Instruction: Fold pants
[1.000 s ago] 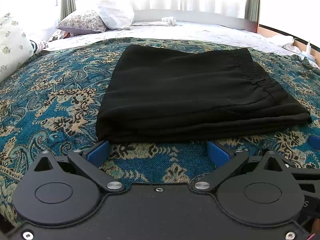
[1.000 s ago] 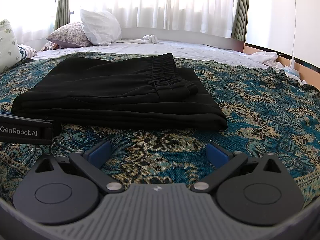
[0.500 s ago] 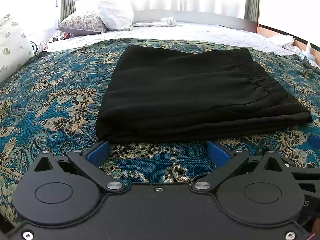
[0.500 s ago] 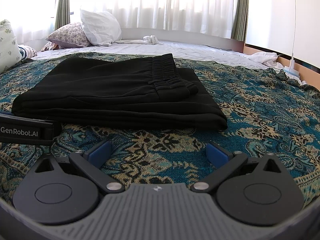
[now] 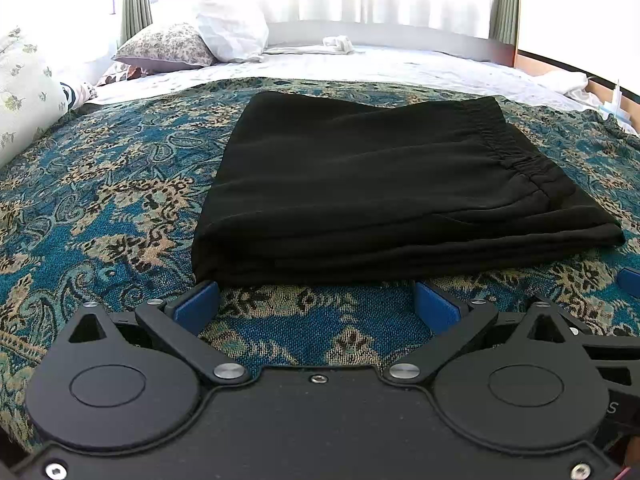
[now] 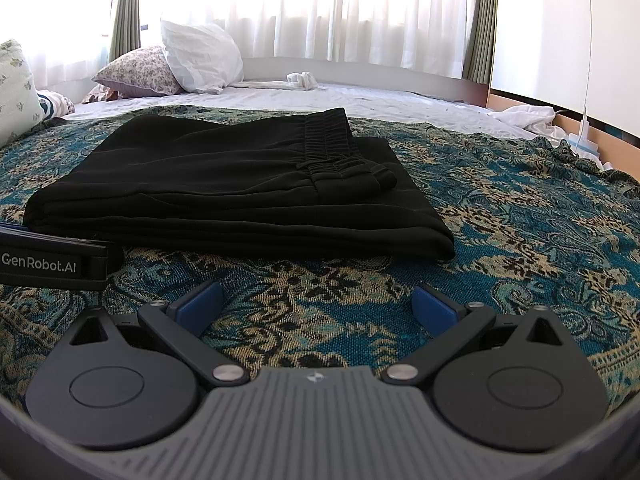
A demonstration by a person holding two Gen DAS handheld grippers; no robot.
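Nothing has moved: black pants (image 5: 384, 192) lie folded flat on the bedspread (image 5: 100, 200). Left gripper (image 5: 316, 304) and right gripper (image 6: 316, 304) gape empty. Only the right view shows the waistband's stepped edge.

White lettering reading "GenRobot.AI" is carried on the flat black side bar of the left gripper (image 6: 52, 258), seen at the left edge of the right wrist view just beside the near fold of the black folded pants (image 6: 240, 188). A single pale letter "S", cut off by the picture's edge, is seen on the black plastic housing (image 5: 613, 407) at the lower right of the left wrist view. No other text, number or sign can be read in either view.
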